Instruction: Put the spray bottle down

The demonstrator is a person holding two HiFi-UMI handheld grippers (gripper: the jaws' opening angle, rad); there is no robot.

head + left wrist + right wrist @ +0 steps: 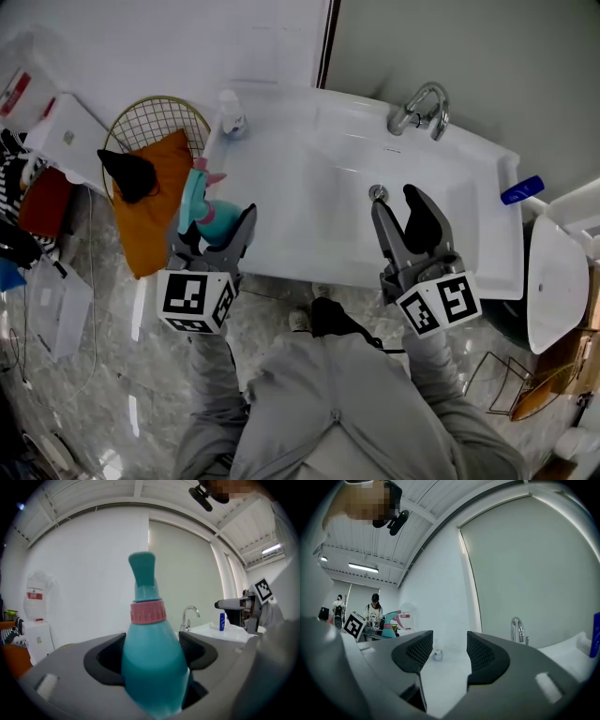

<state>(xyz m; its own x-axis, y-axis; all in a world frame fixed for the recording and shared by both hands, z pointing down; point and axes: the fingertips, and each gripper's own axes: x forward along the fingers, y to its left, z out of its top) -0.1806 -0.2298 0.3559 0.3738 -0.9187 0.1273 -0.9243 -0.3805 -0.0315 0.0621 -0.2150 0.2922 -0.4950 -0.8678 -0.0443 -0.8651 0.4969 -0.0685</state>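
Note:
A teal spray bottle (202, 211) with a pink collar stands upright between the jaws of my left gripper (214, 234), held off the left end of the white sink (309, 216). In the left gripper view the spray bottle (151, 658) fills the middle, both dark pads pressed against its sides. My right gripper (405, 225) hovers over the basin near the drain, open with nothing between its pads (480, 654). In the right gripper view the spray bottle (391, 623) shows small at far left.
A chrome faucet (420, 111) rises at the sink's back. A white pump bottle (228, 114) stands on its back left corner, a blue tube (521, 189) on its right end. A wire basket (155, 122) with orange cloth sits left. A white bin (555, 281) stands right.

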